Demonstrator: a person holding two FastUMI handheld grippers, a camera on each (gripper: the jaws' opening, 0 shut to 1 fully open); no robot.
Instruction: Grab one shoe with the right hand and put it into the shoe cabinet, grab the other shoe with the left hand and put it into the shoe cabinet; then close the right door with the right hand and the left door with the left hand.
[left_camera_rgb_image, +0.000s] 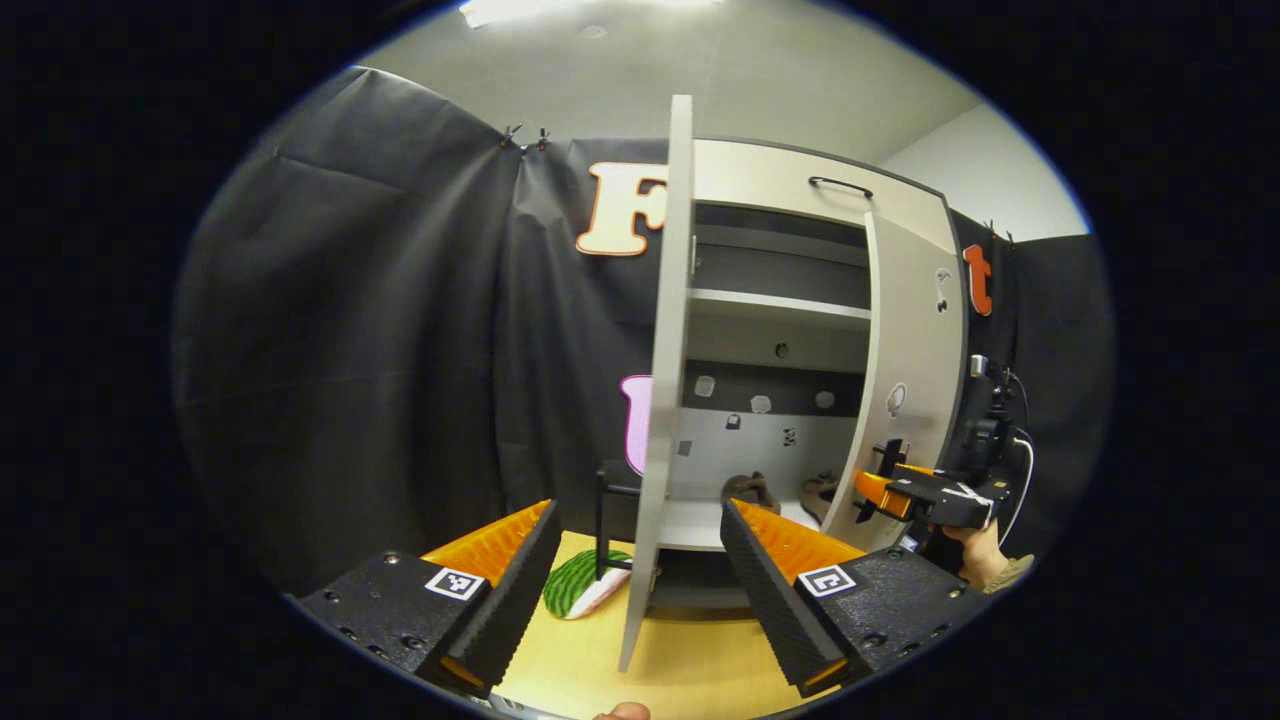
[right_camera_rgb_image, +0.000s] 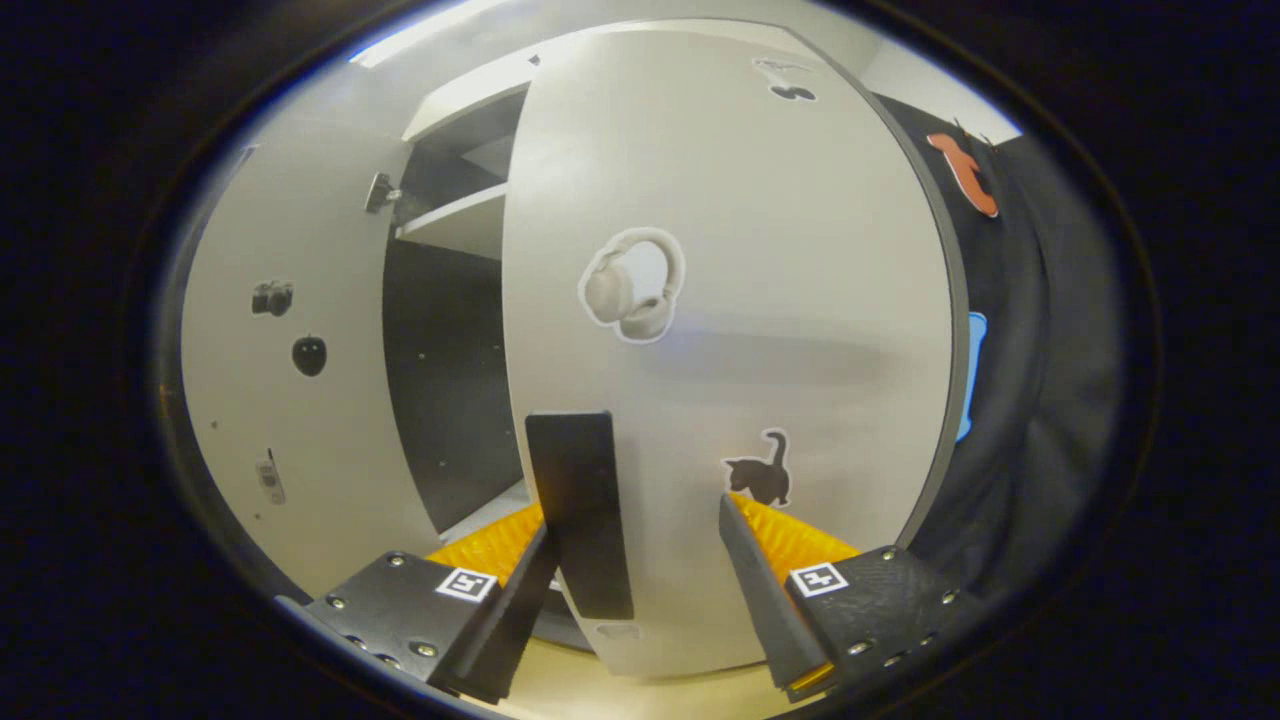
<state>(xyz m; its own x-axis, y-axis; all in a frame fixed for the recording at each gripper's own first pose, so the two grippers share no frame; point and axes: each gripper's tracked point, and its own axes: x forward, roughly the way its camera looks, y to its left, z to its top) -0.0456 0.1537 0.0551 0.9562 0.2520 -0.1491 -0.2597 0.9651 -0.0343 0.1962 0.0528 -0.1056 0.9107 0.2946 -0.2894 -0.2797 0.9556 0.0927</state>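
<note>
The shoe cabinet (left_camera_rgb_image: 800, 190) stands on the table with both doors ajar. Two brown shoes (left_camera_rgb_image: 752, 490) (left_camera_rgb_image: 820, 492) sit side by side on its lower shelf. I see the left door (left_camera_rgb_image: 668, 380) edge-on, straight ahead of my left gripper (left_camera_rgb_image: 640, 575), which is open and empty. Farther right, a hand (left_camera_rgb_image: 985, 555) holds my right gripper (left_camera_rgb_image: 915, 495) against the half-shut right door (left_camera_rgb_image: 905, 360). In the right gripper view, the right gripper (right_camera_rgb_image: 640, 530) is open, its fingertips close to the right door (right_camera_rgb_image: 740, 300), with the door's black handle (right_camera_rgb_image: 580, 510) by the left finger.
A watermelon-patterned object (left_camera_rgb_image: 583, 587) lies on the wooden table (left_camera_rgb_image: 700, 660) beside a black metal stand (left_camera_rgb_image: 603, 510), left of the left door. The left door's inner face (right_camera_rgb_image: 290, 400) carries small stickers. An upper shelf (left_camera_rgb_image: 780, 303) spans the cabinet.
</note>
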